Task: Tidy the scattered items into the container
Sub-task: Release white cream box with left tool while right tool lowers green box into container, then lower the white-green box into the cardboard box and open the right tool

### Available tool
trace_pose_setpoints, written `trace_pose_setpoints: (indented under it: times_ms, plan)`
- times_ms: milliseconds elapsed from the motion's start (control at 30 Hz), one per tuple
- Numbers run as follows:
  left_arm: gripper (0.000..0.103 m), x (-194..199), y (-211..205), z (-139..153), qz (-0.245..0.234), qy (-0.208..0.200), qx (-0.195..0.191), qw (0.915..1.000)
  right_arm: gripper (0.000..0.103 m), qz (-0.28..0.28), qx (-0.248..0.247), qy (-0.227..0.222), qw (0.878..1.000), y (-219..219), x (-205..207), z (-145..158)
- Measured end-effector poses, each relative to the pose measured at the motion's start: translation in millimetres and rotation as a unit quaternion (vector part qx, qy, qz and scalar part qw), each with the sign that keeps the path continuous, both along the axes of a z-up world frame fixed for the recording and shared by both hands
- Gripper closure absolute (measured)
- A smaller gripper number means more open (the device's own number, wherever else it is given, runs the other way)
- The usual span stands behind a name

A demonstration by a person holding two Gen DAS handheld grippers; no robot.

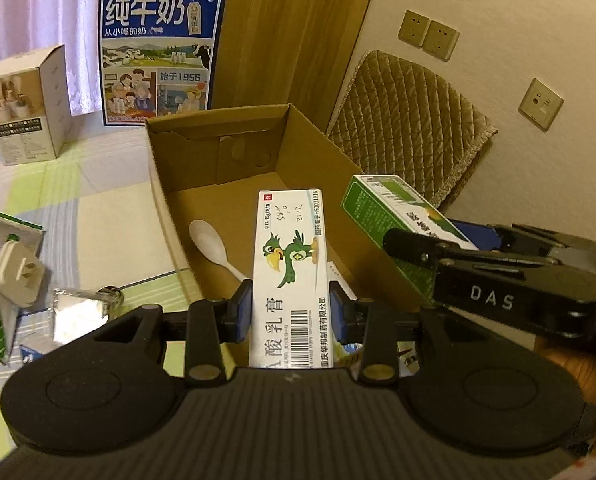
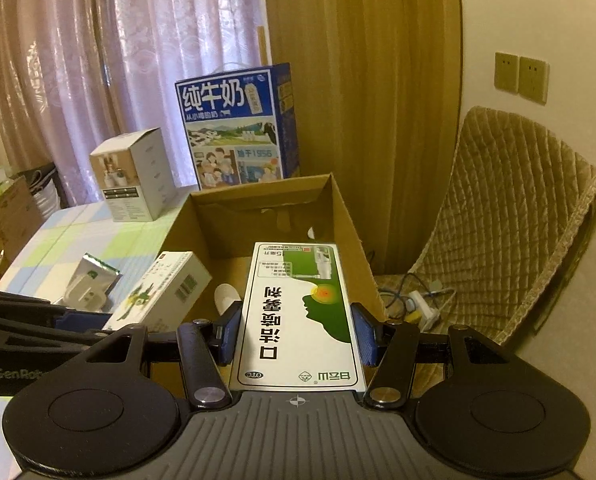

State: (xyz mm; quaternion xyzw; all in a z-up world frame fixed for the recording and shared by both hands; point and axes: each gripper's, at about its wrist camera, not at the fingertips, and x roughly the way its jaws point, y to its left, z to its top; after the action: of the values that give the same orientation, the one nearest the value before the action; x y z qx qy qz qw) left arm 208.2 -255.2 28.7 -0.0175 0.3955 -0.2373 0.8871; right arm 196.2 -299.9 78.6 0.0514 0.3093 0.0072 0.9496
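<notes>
While both our grippers are hanging over the open cardboard box [image 1: 322,148], each is clamping a carton. Our left gripper [image 1: 290,312] is squeezing the white ointment box w/ the green bird [image 1: 287,276] between its blue pads [image 1: 241,310], long axis pointing fwd over the box interior. Our right gripper [image 2: 296,334] is pinching the green-and-white spray carton [image 2: 298,320] the same way, pads [image 2: 364,334] pressing on both long sides, jaws narrowed to the carton's width. In the left wrist view we're seeing that spray carton [image 1: 398,216] sitting above the box's right wall, w/ the right gripper's black body behind it.

Inside the box a white plastic spoon [image 1: 213,246] is lying on the floor, near the left wall, bowl pointing away from us. Whether anything else is in there, we can't tell; the cartons are blocking part of the floor.

Outside, on the checked tablecloth [image 1: 97,200] left of the box, we're still seeing scattered stuff: a white plug adapter [image 1: 15,276] resting on foil sachets [image 1: 1,312], plus a shiny foil packet [image 1: 73,312] just beside them. Further back a white product box [image 1: 27,108] is standing upright, and a blue milk carton case [image 1: 159,56] is standing behind the cardboard box. A quilted chair cushion [image 2: 510,220] is leaning by the wall at right.
</notes>
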Motion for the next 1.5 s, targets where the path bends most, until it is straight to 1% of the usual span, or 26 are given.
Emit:
trace_pose_setpoints:
  times_ms: [100, 267, 367, 533, 767, 867, 1033, 1133, 1367, 1500]
  plan:
    - [0.07, 9.8, -3.6, -4.0, 0.003, 0.002, -0.002, 1.0, 0.05, -0.003, 0.001, 0.003, 1.0, -3.7, 6.5, -3.6]
    - [0.07, 27.1, -5.3, -11.5, 0.011, 0.01, -0.022, 0.9996, 0.05, -0.007, 0.003, 0.007, 1.0, -8.5, 13.5, -8.6]
    - [0.072, 30.1, -3.8, -11.0, 0.013, 0.003, -0.019, 0.9997, 0.05, -0.007, 0.003, 0.01, 1.0, -9.3, 15.3, -11.1]
    - [0.071, 21.6, 8.9, -8.9, 0.017, -0.008, -0.014, 0.9997, 0.05, -0.005, 0.004, 0.015, 1.0, -6.7, 18.6, -16.0]
    - [0.07, 6.6, 33.7, -5.6, 0.036, -0.011, -0.022, 0.999, 0.05, 0.001, 0.007, 0.022, 1.0, 2.5, 24.1, -21.1]
    - [0.067, 1.1, 40.6, -4.8, 0.039, -0.013, -0.024, 0.9988, 0.05, 0.0, 0.006, 0.022, 1.0, 6.7, 25.6, -21.3]
    - [0.067, -6.5, 50.5, -3.6, 0.044, -0.016, -0.03, 0.9985, 0.05, -0.013, 0.015, 0.025, 0.999, 7.7, 17.6, -25.0]
    - [0.067, -8.7, 53.8, -5.4, 0.046, -0.014, -0.031, 0.9983, 0.05, -0.009, 0.005, 0.021, 1.0, 10.7, 16.0, -27.5]
    - [0.063, -11.0, 60.5, -13.0, 0.052, -0.006, -0.036, 0.998, 0.05, 0.001, 0.009, 0.015, 1.0, 15.8, 34.9, -35.2]
    - [0.063, -9.5, 65.9, -14.9, 0.057, -0.005, -0.037, 0.9977, 0.05, 0.012, -0.002, 0.014, 1.0, 22.3, 51.7, -38.6]
